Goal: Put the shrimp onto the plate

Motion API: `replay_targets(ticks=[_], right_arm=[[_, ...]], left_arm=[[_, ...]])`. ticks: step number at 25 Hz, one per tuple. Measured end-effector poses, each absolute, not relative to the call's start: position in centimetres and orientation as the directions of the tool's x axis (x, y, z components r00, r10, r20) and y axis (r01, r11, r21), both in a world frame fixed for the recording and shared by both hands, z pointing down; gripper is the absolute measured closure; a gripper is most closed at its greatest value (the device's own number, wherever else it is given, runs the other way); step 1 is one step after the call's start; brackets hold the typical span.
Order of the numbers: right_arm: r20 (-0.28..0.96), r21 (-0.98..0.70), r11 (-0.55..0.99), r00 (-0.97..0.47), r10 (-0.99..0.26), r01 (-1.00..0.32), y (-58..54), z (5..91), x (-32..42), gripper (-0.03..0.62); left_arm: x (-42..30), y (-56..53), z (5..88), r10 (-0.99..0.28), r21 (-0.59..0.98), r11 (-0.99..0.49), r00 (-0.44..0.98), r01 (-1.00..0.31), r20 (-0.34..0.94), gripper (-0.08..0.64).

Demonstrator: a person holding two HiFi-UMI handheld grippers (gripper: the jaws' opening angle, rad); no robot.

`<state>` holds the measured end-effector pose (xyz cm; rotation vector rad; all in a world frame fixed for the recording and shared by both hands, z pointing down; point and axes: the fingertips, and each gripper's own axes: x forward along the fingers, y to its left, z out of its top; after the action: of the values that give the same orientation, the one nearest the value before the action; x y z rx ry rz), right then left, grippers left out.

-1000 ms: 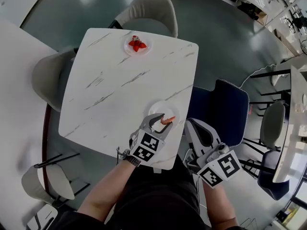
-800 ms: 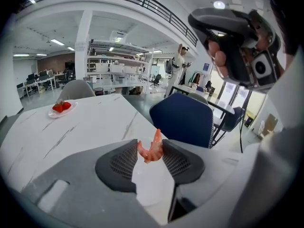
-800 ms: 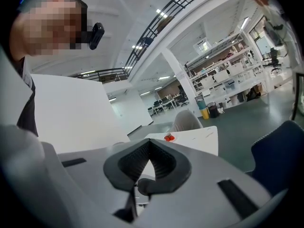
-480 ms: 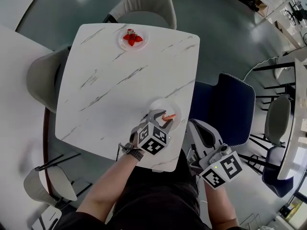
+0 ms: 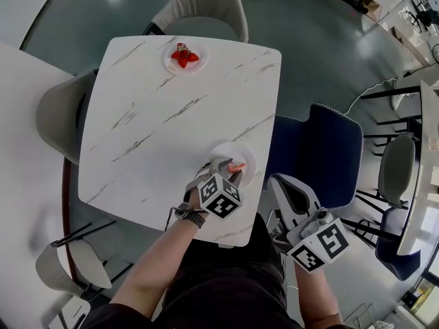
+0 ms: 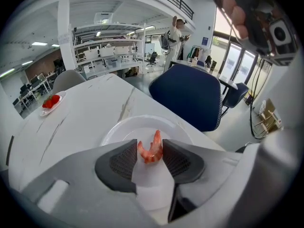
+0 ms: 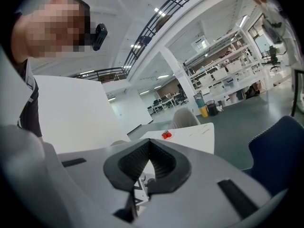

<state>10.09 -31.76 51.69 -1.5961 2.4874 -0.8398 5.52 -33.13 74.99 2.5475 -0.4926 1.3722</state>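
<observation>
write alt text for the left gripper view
The left claw is shut on an orange shrimp, held just over a white plate on a marble table. A blue chair stands beyond the table's edge.

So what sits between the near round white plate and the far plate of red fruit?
Nothing: the head view shows only bare white marble tabletop between the near round white plate and the far plate of red fruit.

Bright, even overhead light; fisheye bending at edges, foreground perhaps slightly soft.
</observation>
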Motion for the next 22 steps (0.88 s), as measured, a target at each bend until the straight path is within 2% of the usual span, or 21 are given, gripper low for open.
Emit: replay_targets(ticks=[7, 14, 18, 22], right_arm=[[0.228, -0.495, 0.340, -0.498, -0.837, -0.799, -31.7, 51.4, 9.9, 0.591], [0.245, -0.478, 0.361, -0.517, -0.820, -0.800, -31.8, 49.4, 9.5, 0.591], [0.239, -0.471, 0.383, -0.533, -0.812, -0.794, -31.1, 47.1, 9.1, 0.591], [0.228, -0.438, 0.424, -0.554, -0.801, -0.793, -30.8, 44.7, 8.8, 0.591]], left_arm=[[5.3, -33.2, 74.4, -0.202, 0.002, -0.925, 0.495, -0.379, 0.845, 0.390], [3.8, -33.6, 69.3, -0.258, 0.016, -0.889, 0.530, -0.457, 0.808, 0.390], [3.2, -32.7, 63.8, -0.279, 0.064, -0.871, 0.598, -0.486, 0.751, 0.390], [2.6, -32.4, 57.2, -0.349, 0.081, -0.854, 0.682, -0.514, 0.643, 0.391]])
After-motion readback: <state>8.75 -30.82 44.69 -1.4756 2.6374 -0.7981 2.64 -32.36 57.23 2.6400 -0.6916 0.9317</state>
